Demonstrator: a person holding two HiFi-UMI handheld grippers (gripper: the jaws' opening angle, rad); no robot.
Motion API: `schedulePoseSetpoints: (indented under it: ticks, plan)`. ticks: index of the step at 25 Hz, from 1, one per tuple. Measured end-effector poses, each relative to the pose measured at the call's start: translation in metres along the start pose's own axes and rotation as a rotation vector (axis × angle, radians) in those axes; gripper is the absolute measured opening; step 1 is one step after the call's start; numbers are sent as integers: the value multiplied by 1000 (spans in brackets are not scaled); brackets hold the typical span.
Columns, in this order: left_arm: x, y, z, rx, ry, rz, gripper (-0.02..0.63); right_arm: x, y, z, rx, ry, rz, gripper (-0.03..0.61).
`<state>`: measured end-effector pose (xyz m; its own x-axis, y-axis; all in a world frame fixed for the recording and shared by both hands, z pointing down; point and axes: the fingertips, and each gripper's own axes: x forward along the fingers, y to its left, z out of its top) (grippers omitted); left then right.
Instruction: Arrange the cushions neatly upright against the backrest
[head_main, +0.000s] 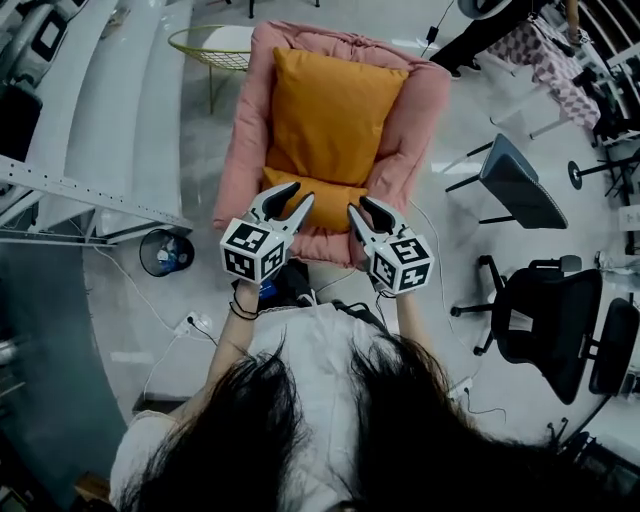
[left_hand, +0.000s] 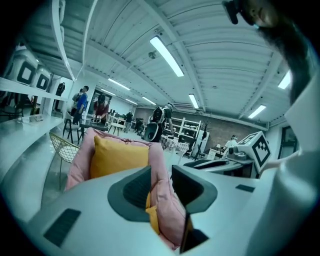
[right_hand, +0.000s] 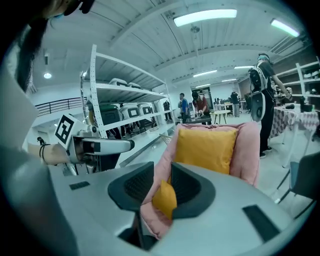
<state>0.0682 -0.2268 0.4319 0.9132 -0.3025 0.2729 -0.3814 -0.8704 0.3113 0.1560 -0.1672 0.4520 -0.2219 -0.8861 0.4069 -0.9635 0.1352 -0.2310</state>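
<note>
Pale glossy flooring (head_main: 200, 290) is seen from above, with white shelving cut off at the left edge and black office chairs (head_main: 545, 320) at the right. Much of the lower head view is covered by the person's dark hair (head_main: 330, 430). The near edge of the pink padded chair (head_main: 420, 120) is hidden behind the two grippers and their marker cubes, and nothing of its legs can be seen.

Two orange cushions are held in the chair. The back cushion (head_main: 335, 110) stands upright against the backrest. The front cushion (head_main: 325, 195) lies low across the seat's near end, and its near edge is masked by the jaws.

The left gripper (head_main: 305, 190) is closed on the front cushion at its left end, and the right gripper (head_main: 358, 204) is closed on its right end. In each gripper view only a sliver of orange is shown in the narrow gap, packed in with pink fabric. Whether the pink padding is pinched too cannot be told.

A dark bin (head_main: 165, 252) stands left of the chair; its contents are hard to make out beyond something blue.
</note>
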Motion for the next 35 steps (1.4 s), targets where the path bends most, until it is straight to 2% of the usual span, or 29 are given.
schedulePoseSetpoints:
  ticks: [6, 13, 18, 26, 35]
  plan:
    - [-12, -52, -20, -51, -32, 81, 133, -52, 8, -25, -25, 7, 88, 107]
    - [-31, -137, -58, -37, -34, 145, 133, -118, 16, -60, -54, 9, 195, 97]
    - [-46, -178, -78, -40, -18, 173, 133, -150, 24, -81, -47, 13, 247, 91]
    - [-73, -199, -85, -27, -4, 206, 133, -164, 50, -96, -40, 23, 302, 89]
    - [-100, -201, -105, -32, 31, 210, 133, -163, 80, -107, -28, 37, 319, 89]
